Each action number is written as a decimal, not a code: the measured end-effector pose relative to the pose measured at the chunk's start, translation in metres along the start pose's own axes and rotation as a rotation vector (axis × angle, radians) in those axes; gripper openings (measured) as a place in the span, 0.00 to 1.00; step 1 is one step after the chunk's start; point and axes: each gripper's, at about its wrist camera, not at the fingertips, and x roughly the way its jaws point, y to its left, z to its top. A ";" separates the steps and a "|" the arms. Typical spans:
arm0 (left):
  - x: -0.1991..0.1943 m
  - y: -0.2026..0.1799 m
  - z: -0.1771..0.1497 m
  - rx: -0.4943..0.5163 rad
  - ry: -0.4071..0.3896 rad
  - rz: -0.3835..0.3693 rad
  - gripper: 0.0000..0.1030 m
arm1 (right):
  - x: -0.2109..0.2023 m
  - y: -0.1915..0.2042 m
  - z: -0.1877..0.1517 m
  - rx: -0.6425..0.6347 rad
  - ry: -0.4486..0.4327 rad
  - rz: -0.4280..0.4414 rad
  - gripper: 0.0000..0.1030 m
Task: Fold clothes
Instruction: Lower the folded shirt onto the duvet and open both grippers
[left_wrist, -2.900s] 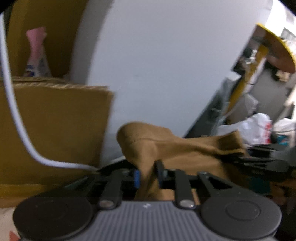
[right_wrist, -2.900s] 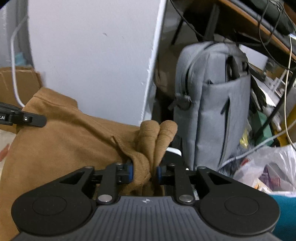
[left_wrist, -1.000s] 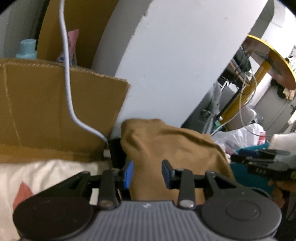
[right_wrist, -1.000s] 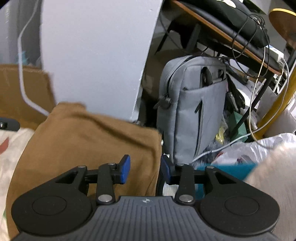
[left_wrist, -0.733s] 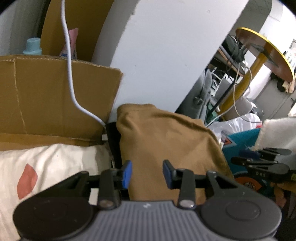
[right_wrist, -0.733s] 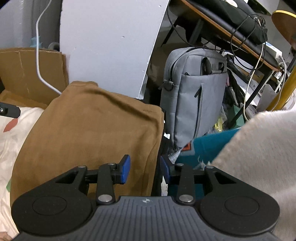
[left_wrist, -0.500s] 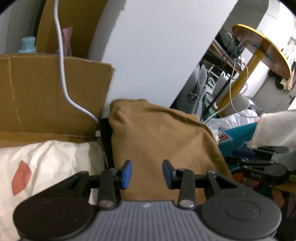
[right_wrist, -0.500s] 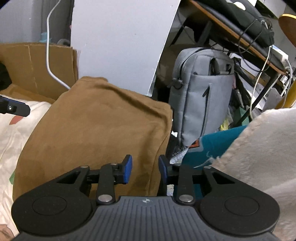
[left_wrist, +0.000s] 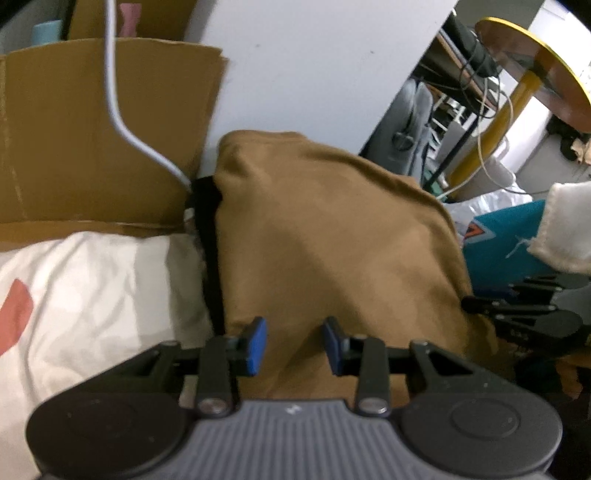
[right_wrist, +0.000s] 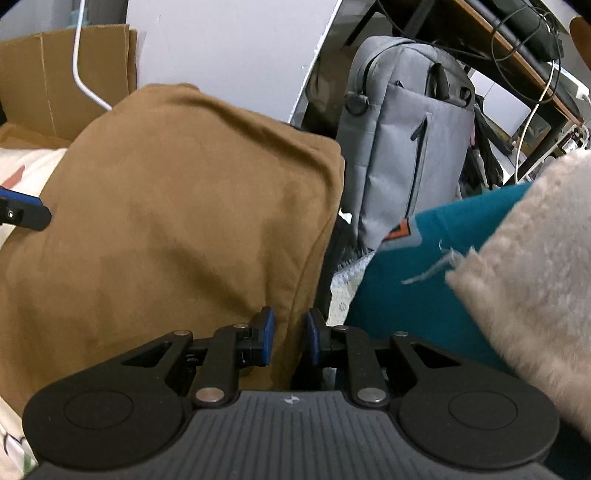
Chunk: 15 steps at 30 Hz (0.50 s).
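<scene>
Between our two grippers lies the brown garment (left_wrist: 332, 236), folded into a broad slab with its far edge against the white wall panel (left_wrist: 314, 66). We hold the left gripper (left_wrist: 294, 346) over the garment's near left part, its blue pads (left_wrist: 255, 345) set wide apart with nothing between them. Our right gripper (right_wrist: 288, 341) sits at the garment's near right edge, pads parted by a narrower gap and gripping nothing; the cloth's edge shows through that gap, though we cannot tell whether it touches either pad. Left of the garment we see white bedding (left_wrist: 92, 295) with a red patch, and beyond it a cardboard box (left_wrist: 92, 129) crossed by a white cable (left_wrist: 122, 125). To the right lie a teal cloth (right_wrist: 424, 266) and a cream fleece (right_wrist: 535, 258); farther off stands a grey bag (right_wrist: 406, 136).
</scene>
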 end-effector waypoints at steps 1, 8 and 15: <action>-0.002 0.001 -0.002 -0.010 0.010 0.003 0.27 | -0.001 0.000 -0.002 -0.015 -0.001 -0.009 0.21; -0.028 0.006 -0.014 -0.065 0.035 0.016 0.27 | -0.026 0.002 -0.001 -0.005 0.008 -0.026 0.22; -0.075 -0.007 -0.024 -0.072 0.051 0.042 0.31 | -0.060 0.007 0.001 -0.008 0.011 0.007 0.27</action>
